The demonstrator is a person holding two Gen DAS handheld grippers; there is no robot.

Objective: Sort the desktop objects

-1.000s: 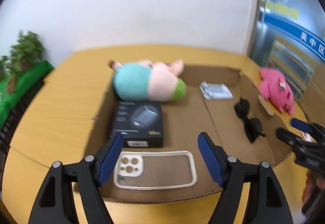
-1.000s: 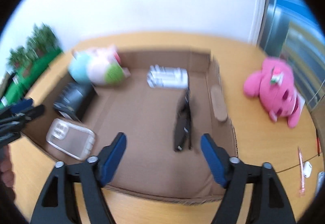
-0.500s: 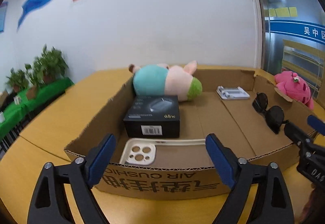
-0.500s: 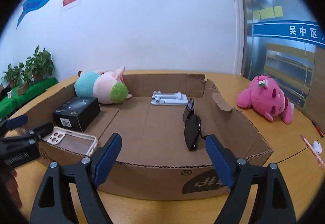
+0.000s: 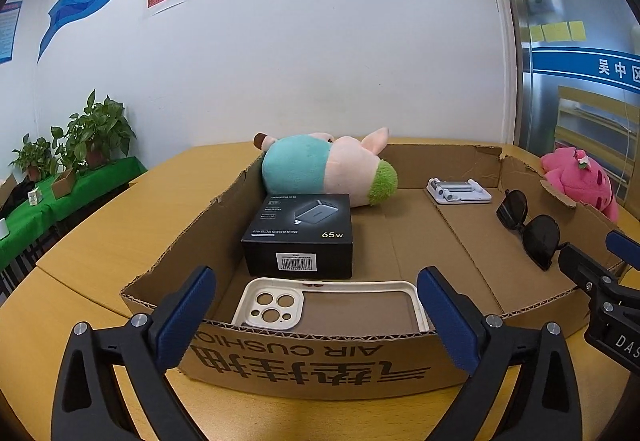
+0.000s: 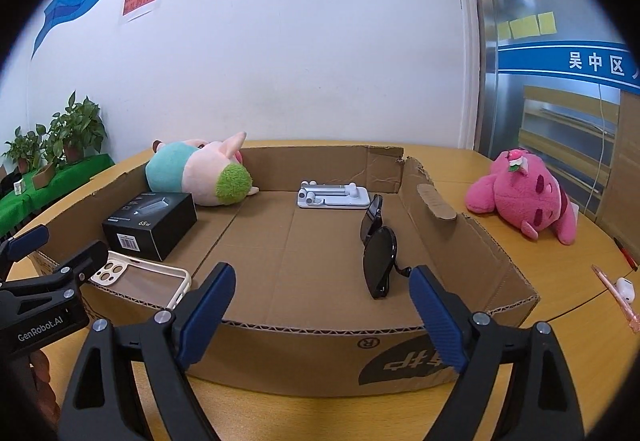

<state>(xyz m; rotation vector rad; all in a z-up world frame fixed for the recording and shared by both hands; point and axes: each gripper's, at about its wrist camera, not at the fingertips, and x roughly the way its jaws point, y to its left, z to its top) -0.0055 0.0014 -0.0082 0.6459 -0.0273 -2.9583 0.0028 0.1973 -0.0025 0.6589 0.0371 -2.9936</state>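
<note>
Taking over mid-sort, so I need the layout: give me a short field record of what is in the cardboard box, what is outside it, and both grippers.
box: cardboard box, open top, on wooden table
inside: pig plush, black charger box, phone case, white stand, sunglasses
outside: pink plush, pen, earbud case
left gripper: jaws just opened, empty
right gripper: jaws just opened, empty

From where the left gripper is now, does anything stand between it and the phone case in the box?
Yes. The front wall of the cardboard box stands between the open left gripper and the phone case, which lies just behind that wall. Nothing else visible blocks it; above the wall the way looks free.
</note>
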